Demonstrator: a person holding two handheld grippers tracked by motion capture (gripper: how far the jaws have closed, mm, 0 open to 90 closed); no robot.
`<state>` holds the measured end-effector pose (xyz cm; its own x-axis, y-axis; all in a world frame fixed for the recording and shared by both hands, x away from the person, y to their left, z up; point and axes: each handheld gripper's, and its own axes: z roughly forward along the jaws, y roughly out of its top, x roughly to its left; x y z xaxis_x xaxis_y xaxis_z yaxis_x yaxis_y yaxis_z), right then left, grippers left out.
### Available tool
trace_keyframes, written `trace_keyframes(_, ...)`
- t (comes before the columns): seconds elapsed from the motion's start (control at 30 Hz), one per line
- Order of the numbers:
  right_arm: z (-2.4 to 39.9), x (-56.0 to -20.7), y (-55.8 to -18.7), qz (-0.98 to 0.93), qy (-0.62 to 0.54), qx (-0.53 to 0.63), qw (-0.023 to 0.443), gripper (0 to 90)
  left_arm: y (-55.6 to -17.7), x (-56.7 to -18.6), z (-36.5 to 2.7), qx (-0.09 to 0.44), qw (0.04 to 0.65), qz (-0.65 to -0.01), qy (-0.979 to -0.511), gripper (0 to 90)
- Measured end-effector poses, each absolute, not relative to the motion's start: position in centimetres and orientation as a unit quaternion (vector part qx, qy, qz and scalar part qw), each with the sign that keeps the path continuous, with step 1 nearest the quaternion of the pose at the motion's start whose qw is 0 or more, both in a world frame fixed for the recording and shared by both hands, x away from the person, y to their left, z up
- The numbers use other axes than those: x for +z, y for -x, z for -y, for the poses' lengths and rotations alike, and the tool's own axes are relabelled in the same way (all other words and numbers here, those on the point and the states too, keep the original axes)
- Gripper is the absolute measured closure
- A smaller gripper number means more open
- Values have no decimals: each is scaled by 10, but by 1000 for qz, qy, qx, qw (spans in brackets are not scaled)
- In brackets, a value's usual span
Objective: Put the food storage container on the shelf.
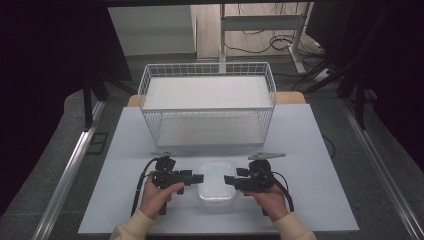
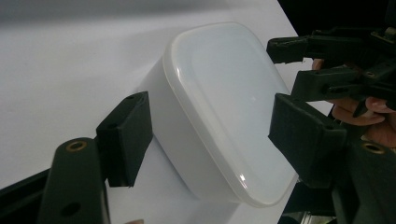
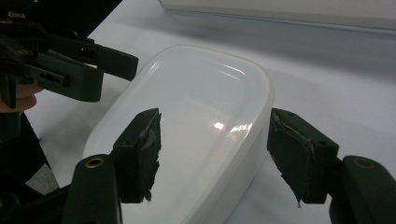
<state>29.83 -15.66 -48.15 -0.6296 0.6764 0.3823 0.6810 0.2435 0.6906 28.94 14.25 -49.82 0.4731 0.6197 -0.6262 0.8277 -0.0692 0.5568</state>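
Lidded white container [image 1: 216,181]: near table [image 1: 320,200] edge, between 2 grippers. Left gripper [image 1: 196,178] and right gripper [image 1: 229,180]: jaws wide, straddling its ends, gripping nothing. High view adds wire basket [image 1: 207,102], far side.

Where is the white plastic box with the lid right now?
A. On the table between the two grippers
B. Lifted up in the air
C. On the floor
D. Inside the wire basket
A: the white lidded box sits on the table, with the left gripper at one end and the right gripper at the other, in front of the wire basket.
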Motion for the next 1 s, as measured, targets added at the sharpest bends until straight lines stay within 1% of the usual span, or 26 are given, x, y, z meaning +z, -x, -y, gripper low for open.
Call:
trace_keyframes(0.33,153,-489,-301,786,444,-430,19,358,-290,-503,-136,-128,463,-503,-718,347)
trace_keyframes(0.5,152,-492,-301,785,448,-428,28,364,-292,-507,-132,-141,461,-504,-716,342)
trace_keyframes(0.6,152,-493,-302,784,453,-424,29,386,-292,-508,-130,-151,461,-505,-713,348)
trace_keyframes(0.67,154,-493,-302,779,460,-426,34,426,-292,-508,-130,-148,460,-508,-713,355)
trace_keyframes(0.7,155,-492,-302,778,461,-426,35,453,-292,-507,-130,-145,459,-510,-713,367)
trace_keyframes(0.73,157,-491,-302,774,465,-428,35,505,-291,-507,-130,-141,458,-513,-713,421)
trace_keyframes(0.77,157,-491,-302,774,465,-428,35,505,-290,-506,-131,-138,457,-514,-713,421)
trace_keyframes(0.83,160,-490,-302,768,473,-431,44,540,-289,-505,-131,-130,456,-516,-714,470)
trace_keyframes(0.87,162,-490,-302,762,477,-435,51,571,-288,-504,-132,-127,454,-517,-715,518)
trace_keyframes(0.9,162,-490,-302,762,477,-435,51,571,-287,-505,-133,-128,458,-522,-708,518)
trace_keyframes(1.0,165,-489,-302,754,484,-439,63,611,-286,-506,-137,-137,466,-527,-698,589)
